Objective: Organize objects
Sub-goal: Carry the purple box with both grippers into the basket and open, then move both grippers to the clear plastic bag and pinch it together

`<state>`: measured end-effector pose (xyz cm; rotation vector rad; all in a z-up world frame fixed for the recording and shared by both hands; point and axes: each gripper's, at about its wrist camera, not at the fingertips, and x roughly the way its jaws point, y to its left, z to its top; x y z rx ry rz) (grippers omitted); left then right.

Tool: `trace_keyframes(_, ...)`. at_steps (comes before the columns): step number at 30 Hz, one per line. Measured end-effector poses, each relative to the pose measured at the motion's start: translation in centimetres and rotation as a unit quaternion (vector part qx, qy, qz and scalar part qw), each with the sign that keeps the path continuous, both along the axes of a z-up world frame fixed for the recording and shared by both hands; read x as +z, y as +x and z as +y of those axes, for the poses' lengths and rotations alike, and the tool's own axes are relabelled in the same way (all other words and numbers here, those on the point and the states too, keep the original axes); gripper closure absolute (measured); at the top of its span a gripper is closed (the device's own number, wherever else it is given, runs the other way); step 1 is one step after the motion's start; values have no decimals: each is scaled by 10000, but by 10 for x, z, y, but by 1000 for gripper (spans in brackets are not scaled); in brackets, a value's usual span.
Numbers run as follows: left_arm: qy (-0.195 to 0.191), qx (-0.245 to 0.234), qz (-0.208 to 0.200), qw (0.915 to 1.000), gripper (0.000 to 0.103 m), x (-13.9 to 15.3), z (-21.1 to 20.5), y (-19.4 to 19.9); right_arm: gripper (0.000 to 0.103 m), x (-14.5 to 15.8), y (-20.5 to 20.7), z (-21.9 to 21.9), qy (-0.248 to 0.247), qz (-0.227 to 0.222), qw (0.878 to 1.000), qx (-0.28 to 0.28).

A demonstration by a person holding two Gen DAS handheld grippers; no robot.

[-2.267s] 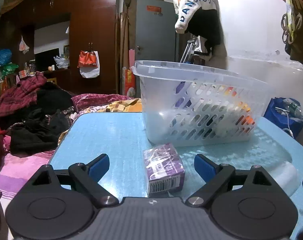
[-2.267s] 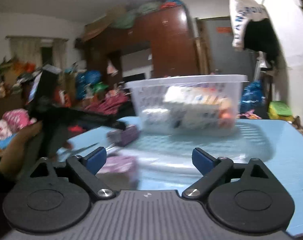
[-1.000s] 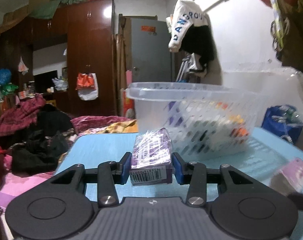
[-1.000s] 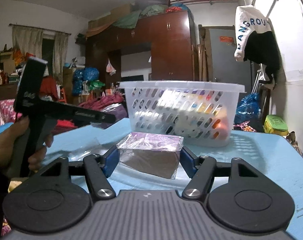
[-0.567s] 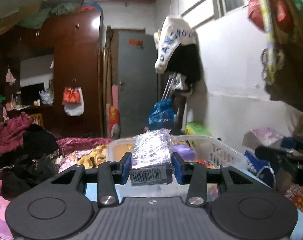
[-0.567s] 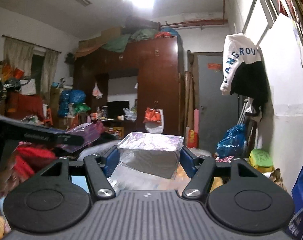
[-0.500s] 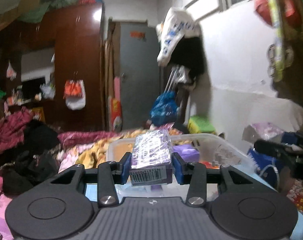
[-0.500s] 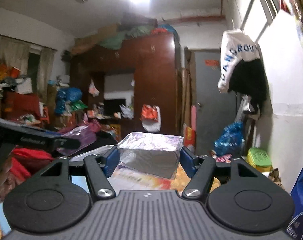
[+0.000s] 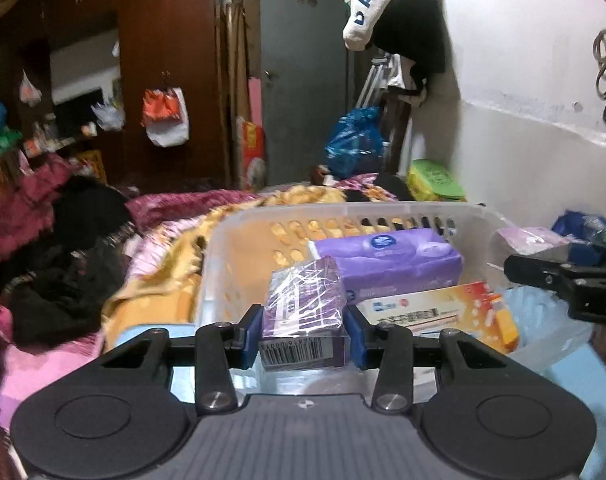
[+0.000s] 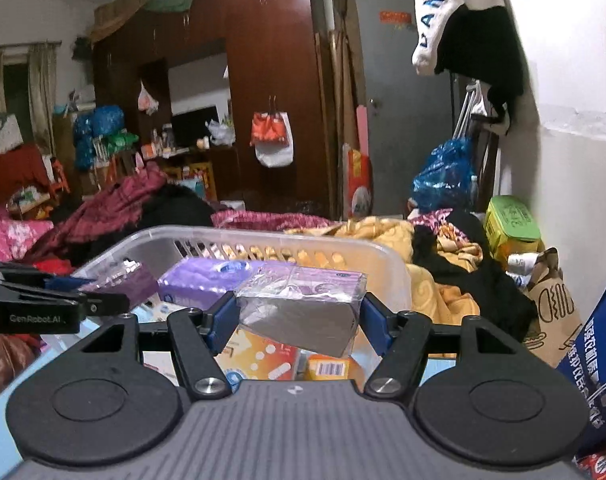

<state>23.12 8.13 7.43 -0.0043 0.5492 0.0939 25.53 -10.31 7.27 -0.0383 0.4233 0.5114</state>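
Placement goes best if each hand-held gripper, left (image 9: pixel 304 330) clamping the barcoded purple box (image 9: pixel 303 312) and right (image 10: pixel 299 320) clamping the wrapped pack (image 10: pixel 299 304), lowers over the basket (image 9: pixel 383 210) onto bare space before letting go.

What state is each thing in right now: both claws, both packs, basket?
left claw: shut on purple barcode pack, held over the basket.
right claw: shut on flat wrapped pack, held over the basket.
basket: upright, open-topped, already holding boxes.
purple tissue pack: lying inside the basket.
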Motion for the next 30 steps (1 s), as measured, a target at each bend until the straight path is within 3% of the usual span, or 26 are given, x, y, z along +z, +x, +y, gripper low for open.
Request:
trace_keyframes(12, 161, 37, -121, 9998, 55, 0, -9, 1, 33, -5, 6, 4, -8, 156, 9998, 118)
trace_keyframes(14, 222, 50, -189, 9996, 49, -2, -10, 1, 31, -4, 8, 4, 5, 130, 9999, 108)
trace_keyframes(15, 291, 56, -240, 9993, 35, -2, -11, 1, 28, -3, 9, 4, 9, 90, 9999, 89)
trace_keyframes(16, 355, 66, -291, 9989, 26, -4, -14, 0, 17, -3, 8, 3, 30, 40, 10000, 51)
trace_keyframes(20, 448, 3, -517, 9977, 17, -7, -22, -8, 1, 2, -2, -2, 173, -287, 9994, -41)
trace_keyframes(25, 600, 13, -876, 9943, 3, -6, -34, -29, 0, 11, -27, -17, 467, -641, 9968, 23)
trace_keyframes(30, 569, 26, -1157, 9917, 3, -4, -37, -54, 0, 3, -56, -37, 552, -745, 9956, 117)
